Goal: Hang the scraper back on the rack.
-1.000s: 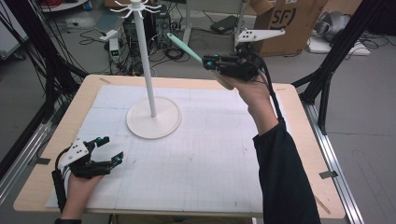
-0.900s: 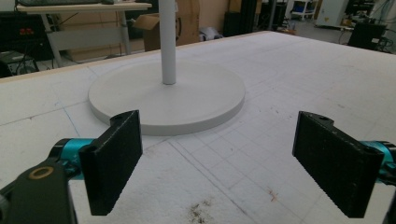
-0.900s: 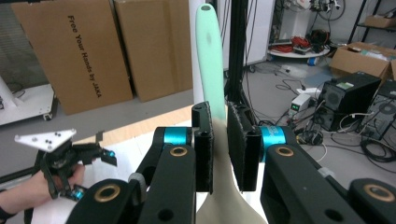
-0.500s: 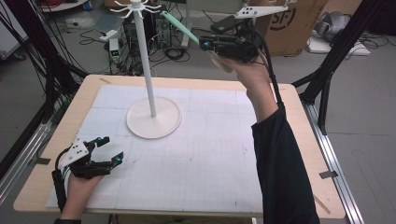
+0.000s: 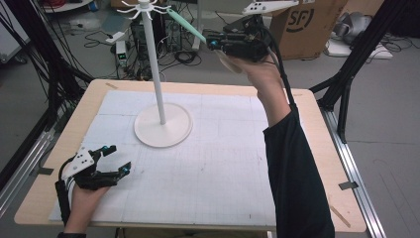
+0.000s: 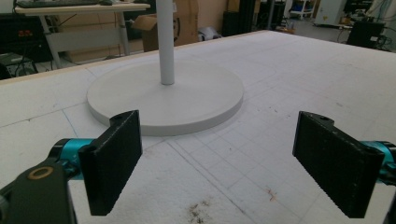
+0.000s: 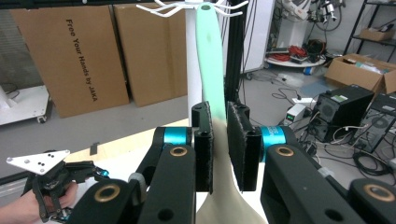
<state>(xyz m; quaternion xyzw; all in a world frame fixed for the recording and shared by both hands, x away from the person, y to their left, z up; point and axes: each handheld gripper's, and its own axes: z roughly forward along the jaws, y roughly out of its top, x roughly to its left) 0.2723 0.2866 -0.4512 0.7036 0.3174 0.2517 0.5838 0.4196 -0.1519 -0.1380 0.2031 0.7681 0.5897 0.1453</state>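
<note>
High view shows the right gripper [image 5: 213, 41] has climbed toward the stand [image 5: 157, 79] top, jaws clamped on a mint spatula [image 5: 185, 24] — likely hanging it next — while the left gripper [image 5: 111, 161] rests wide open, empty, on the table [image 5: 297, 109].

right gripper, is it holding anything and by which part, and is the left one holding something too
The right gripper is shut on a mint-green spatula, clamped low on its handle, just above the pale blade end. The left gripper is open and holds nothing.
</note>
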